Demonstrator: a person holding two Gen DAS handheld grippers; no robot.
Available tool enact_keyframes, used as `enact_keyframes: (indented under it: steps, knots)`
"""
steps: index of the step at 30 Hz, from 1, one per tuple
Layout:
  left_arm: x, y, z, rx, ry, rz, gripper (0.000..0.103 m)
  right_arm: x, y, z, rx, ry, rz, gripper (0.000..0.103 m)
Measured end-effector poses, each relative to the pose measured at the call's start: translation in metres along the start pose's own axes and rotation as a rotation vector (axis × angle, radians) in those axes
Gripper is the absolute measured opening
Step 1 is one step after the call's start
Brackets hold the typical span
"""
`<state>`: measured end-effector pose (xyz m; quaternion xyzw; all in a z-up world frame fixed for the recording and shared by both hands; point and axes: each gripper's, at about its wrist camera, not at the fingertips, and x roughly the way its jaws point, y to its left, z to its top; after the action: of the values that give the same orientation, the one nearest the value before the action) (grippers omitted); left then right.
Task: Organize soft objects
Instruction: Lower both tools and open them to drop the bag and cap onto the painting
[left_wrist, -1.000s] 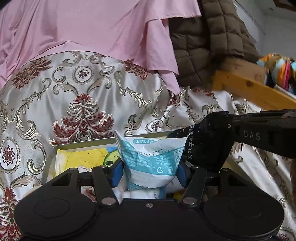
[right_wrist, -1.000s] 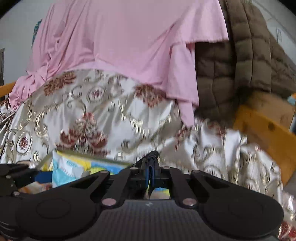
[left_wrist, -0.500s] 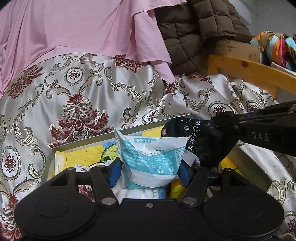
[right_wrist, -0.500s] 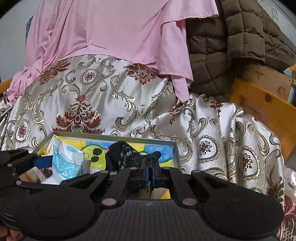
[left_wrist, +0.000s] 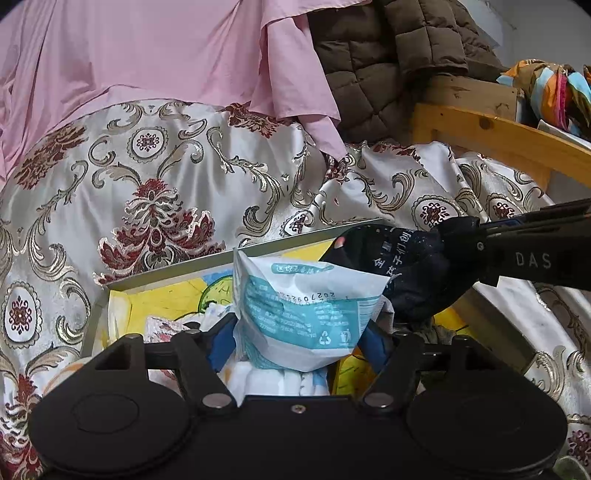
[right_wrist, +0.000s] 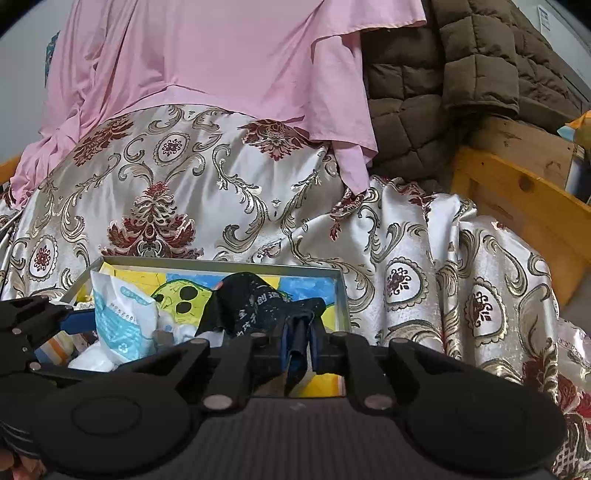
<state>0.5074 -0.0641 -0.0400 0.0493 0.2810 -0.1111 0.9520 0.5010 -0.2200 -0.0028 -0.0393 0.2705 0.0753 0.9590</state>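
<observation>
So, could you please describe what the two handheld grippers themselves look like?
Both are matte black, with blue finger pads, two round discs and silver pivot pins. The left gripper has a smooth body; the right gripper has a ribbed one, with white "DAS" lettering along its side.

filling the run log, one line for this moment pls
left claw: shut on tissue pack | right claw: shut on black sock | both over box

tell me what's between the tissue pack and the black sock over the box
Nothing lies between them. In the left wrist view the tissue pack overlaps the black sock; in the right wrist view only the box's printed floor shows between them.
</observation>
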Motion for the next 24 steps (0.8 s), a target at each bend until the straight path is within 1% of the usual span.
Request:
enact_keyframes:
  steps: [3, 9, 14, 20, 24]
  knots:
    - [-0.003, 0.001, 0.001, -0.017, 0.004, -0.005, 0.073, -0.003, -0.001, 0.0, -0.003, 0.002, 0.0, 0.014]
    - [-0.014, 0.003, 0.004, -0.045, 0.012, -0.02, 0.074, -0.014, -0.002, 0.003, -0.011, -0.003, 0.008, 0.024]
    - [-0.024, 0.0, 0.005, -0.037, 0.014, -0.014, 0.075, -0.027, -0.005, 0.008, -0.009, -0.01, 0.01, 0.037]
    - [-0.031, -0.005, 0.007, -0.027, 0.02, -0.008, 0.075, -0.045, -0.006, 0.016, -0.018, -0.029, 0.009, 0.048]
    - [-0.037, -0.007, 0.007, -0.024, 0.013, -0.012, 0.08, -0.052, -0.004, 0.017, -0.021, -0.035, 0.015, 0.056]
